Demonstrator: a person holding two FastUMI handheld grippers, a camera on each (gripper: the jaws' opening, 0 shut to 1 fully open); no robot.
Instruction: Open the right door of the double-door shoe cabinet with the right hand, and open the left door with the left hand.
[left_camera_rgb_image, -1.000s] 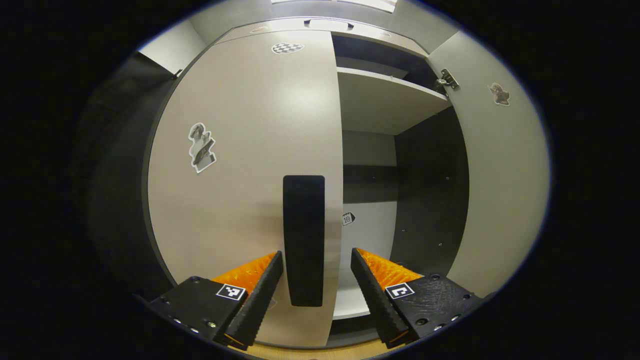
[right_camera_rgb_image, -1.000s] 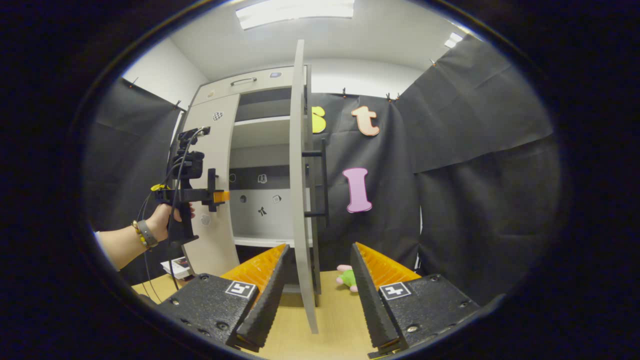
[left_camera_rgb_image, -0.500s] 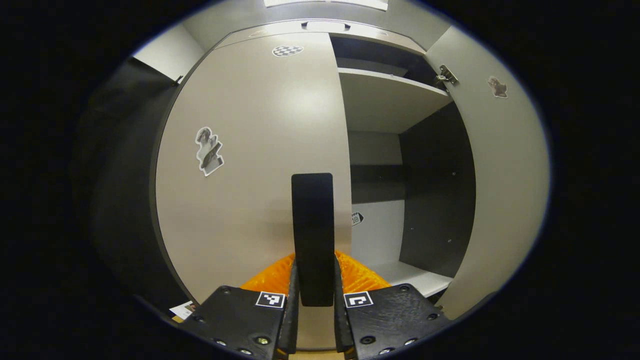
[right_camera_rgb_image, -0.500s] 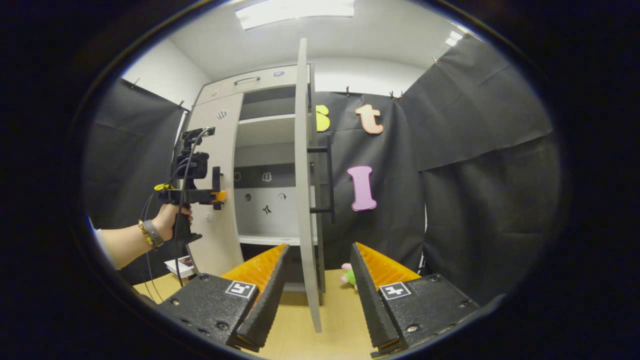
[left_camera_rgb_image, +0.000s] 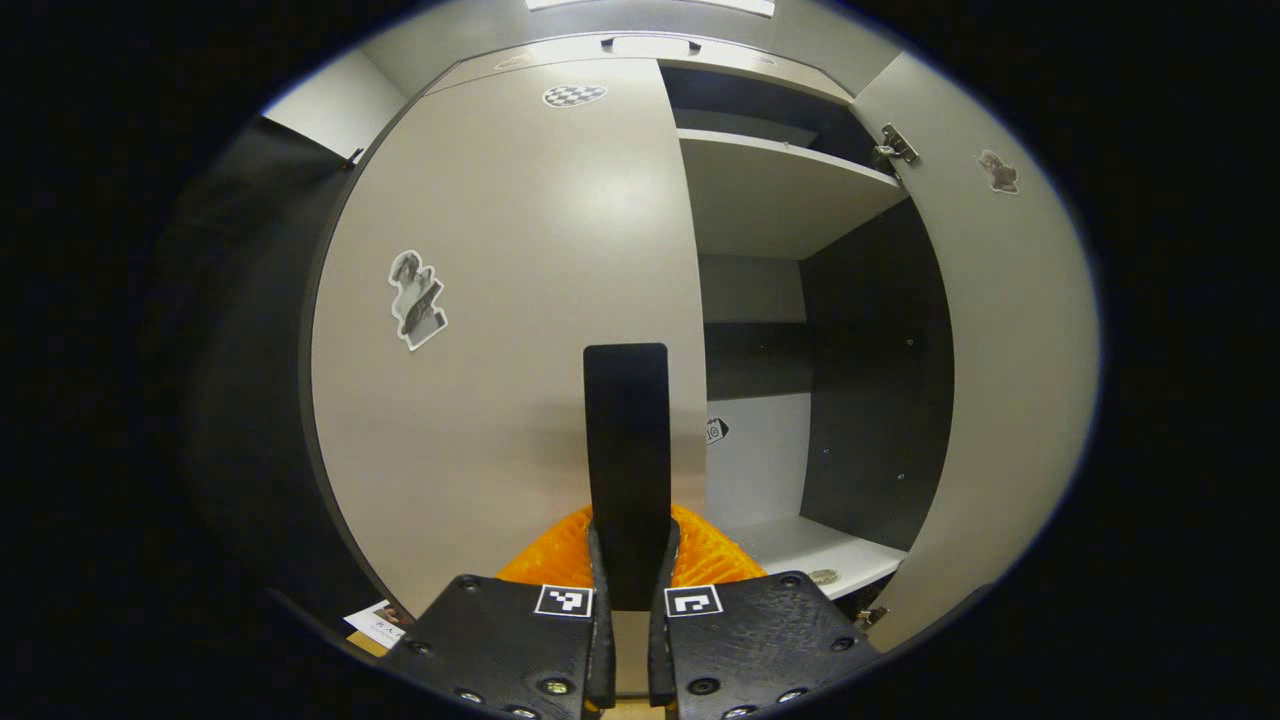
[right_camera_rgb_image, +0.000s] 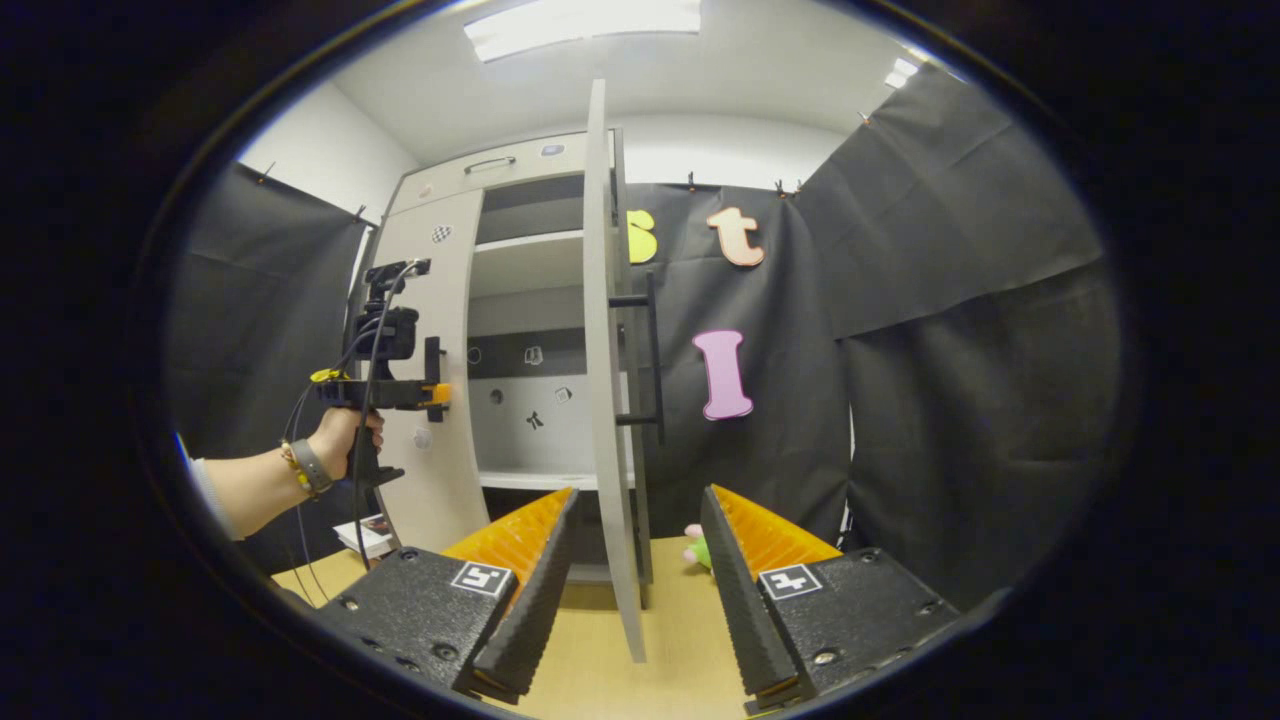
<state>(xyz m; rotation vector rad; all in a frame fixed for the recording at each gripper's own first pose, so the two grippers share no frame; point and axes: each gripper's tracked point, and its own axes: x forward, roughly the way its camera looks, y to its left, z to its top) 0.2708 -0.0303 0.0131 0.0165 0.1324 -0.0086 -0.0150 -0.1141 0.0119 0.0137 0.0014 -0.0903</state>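
— Shoe cabinet (right_camera_rgb_image: 520, 330): where do we stand?

— Right door (right_camera_rgb_image: 600, 360) is swung wide, edge-on to my right tool (right_camera_rgb_image: 630, 590), which hangs in front of it with its fingers spread and nothing between them. The left door (left_camera_rgb_image: 500, 300) is flat against the cabinet front, not yet open.

— And the left side? What changed?

— A second ago my left tool (left_camera_rgb_image: 628, 600) had its fingers wide apart either side of the left door's handle (left_camera_rgb_image: 626, 450). Now they've closed in on the bar's lower end, one finger on each side, pressing it. In the right gripper view I can see that tool held by a hand (right_camera_rgb_image: 345, 435) against the door's front.

— So the grasp is made?

— I judge so. The next step would be the pull, swinging the door about its hinges on the cabinet's left edge. The grip sits low on the bar, so it could slide if I pull at an angle.

— Anything in the way?

— A small green toy (right_camera_rgb_image: 697, 545) lies on the counter (right_camera_rgb_image: 590, 660) past the right door, well apart from the left door's swing.
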